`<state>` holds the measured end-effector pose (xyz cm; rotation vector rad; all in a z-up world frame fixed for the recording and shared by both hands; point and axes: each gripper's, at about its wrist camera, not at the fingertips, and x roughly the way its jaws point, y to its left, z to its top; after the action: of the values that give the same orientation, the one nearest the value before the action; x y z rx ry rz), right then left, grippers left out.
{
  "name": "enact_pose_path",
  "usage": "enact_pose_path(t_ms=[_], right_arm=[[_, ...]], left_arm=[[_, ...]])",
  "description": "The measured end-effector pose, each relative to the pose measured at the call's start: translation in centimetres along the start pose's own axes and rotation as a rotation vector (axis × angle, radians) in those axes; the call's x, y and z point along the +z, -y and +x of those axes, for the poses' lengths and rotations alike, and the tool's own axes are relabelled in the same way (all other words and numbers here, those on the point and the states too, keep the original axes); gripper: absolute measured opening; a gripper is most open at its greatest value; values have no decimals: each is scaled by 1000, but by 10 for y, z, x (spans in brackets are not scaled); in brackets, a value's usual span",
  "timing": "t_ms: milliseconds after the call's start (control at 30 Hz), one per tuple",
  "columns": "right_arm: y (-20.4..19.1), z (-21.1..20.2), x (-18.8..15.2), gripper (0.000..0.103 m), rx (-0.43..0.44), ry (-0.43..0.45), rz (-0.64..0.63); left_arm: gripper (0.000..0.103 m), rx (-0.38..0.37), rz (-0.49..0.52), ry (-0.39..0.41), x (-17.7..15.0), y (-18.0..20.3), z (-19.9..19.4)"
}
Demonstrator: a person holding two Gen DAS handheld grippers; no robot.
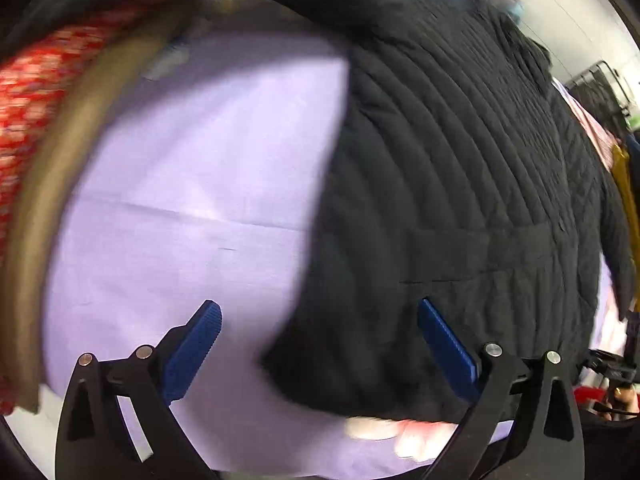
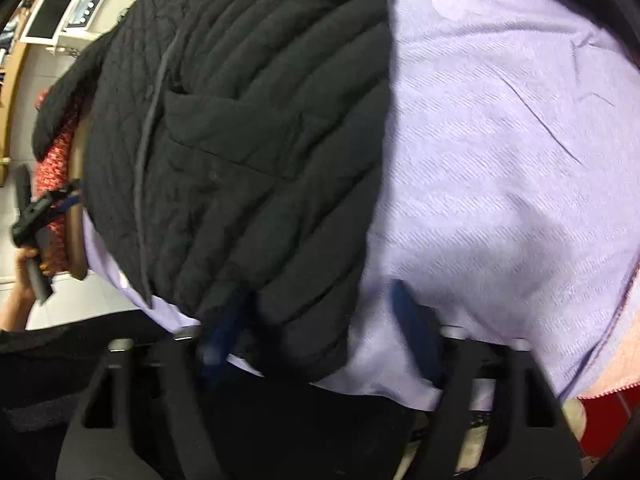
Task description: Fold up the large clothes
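Observation:
A black quilted jacket (image 1: 460, 184) lies on a lilac sheet (image 1: 192, 184). In the left wrist view its left edge and bottom corner run down between my fingers. My left gripper (image 1: 320, 344) is open and empty, just above that corner, blue pads apart. In the right wrist view the jacket (image 2: 240, 140) fills the left half with a pocket flap showing, and the sheet (image 2: 500, 168) the right half. My right gripper (image 2: 320, 332) is open, its blurred fingers either side of the jacket's near hem. The left gripper (image 2: 44, 212) shows at the far left there.
A wooden rim (image 1: 44, 208) and red patterned cloth (image 1: 28, 92) border the sheet on the left. A pink towel edge (image 2: 624, 344) lies at the sheet's right. Hanging clothes (image 1: 600, 128) and a white appliance (image 2: 60, 12) stand beyond.

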<state>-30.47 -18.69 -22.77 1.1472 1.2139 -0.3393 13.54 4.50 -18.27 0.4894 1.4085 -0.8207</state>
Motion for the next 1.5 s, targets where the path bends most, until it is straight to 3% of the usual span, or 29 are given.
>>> enact_pose_path(t_ms=[67,100,133,167,200,233,300,433,533,600,700,800,933,967,1000,1067,1100,1167,1233,1333,1400,1500], right_arm=[[-8,-7,2,19,14,10,-25],[-13,-13,2,15,17,12,-39],[-17,-24,2,13,21,19,-48],[-20,-35,3,12,26,30,-53],[-22,-49,3,11,35,46,-55],[-24,-73,3,10,43,75,-56],[-28,-114,8,9,6,118,-84],[-27,-182,12,9,-129,162,-152],[-12,-194,22,9,-177,137,-143],[-13,-175,22,9,-140,90,-162],[-26,-133,22,10,-96,21,-182],[-33,-81,17,10,-109,-71,-176],[-9,-36,14,11,-154,-84,-73],[-4,-32,16,11,-165,-75,-51],[-2,-29,18,12,-181,-73,-37],[-5,-22,22,13,-213,-69,-35],[-6,-21,24,19,-236,-65,-34],[-10,-22,27,38,-289,-59,-30],[-12,-33,23,52,-336,-28,-38],[-21,-63,21,53,-417,32,-69],[-43,-80,25,53,-454,88,-123],[-80,-98,33,55,-406,177,-191]], left_arm=[[94,-53,26,-50,2,8,16],[78,-65,47,-97,1,17,26],[68,-39,67,-132,0,25,32],[50,-22,79,-136,-1,30,28],[24,-40,93,-136,0,36,21],[14,-90,78,-138,1,38,13],[8,-216,48,-126,2,46,-11],[8,-316,168,-142,-15,98,-44],[8,-351,231,-188,-37,122,-44],[8,-287,252,-191,-51,120,-32],[8,-254,119,-219,-57,85,-7],[8,-182,77,-221,-60,52,9],[13,-158,45,-241,-59,49,27],[20,-137,62,-235,-60,47,31],[37,-90,88,-217,-62,52,35],[58,-11,99,-184,-63,67,43],[70,27,98,-168,-64,67,45],[81,80,69,-147,-68,63,44],[81,82,23,-121,-71,53,32],[79,120,-29,-51,-66,48,5],[79,147,1,27,-55,58,-16],[79,90,93,105,-37,94,-36]])
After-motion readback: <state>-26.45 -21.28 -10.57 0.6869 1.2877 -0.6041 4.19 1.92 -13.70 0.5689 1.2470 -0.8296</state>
